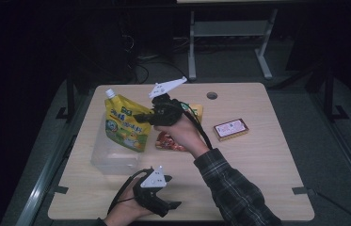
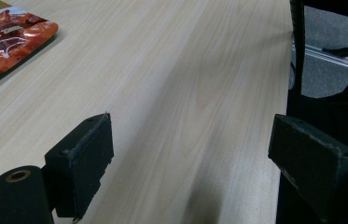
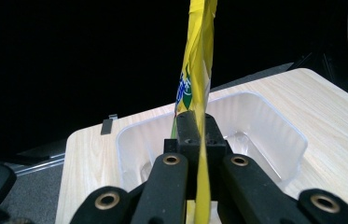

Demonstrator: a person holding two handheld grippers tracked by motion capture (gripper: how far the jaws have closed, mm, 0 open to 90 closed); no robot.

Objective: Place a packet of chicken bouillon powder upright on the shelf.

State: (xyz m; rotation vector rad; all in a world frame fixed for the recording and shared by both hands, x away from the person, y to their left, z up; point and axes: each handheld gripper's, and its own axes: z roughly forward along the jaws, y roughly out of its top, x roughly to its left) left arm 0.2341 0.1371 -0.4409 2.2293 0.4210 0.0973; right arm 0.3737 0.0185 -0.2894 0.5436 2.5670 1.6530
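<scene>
Above the clear plastic tub (image 1: 112,153) at the nine o'clock side of the tabletop (image 1: 258,160), your right tool (image 1: 141,117) has its jaws clamped flat on the edge of the yellow spouted pouch (image 1: 126,123), which hangs upright with its lower end at the tub's mouth. In the right gripper view the pouch (image 3: 198,70) runs edge-on between the closed jaws, with the tub (image 3: 265,135) open just beyond it. You look to be in the placing step: pouch lifted and carried over, not yet let go. The next move, as I judge it, calls for lowering it straight into the tub before you part the jaws, so it does not tip over the rim

Your left tool (image 1: 173,205) rests at six o'clock with jaws wide apart and nothing between them, pointing across bare wood. A red snack packet (image 1: 169,142) lies near centre, half hidden by your right hand; a small red box (image 1: 230,129) sits toward three o'clock. Whether the pouch bottom touches the tub floor is hard to tell, and the pouch print is too small to read
</scene>
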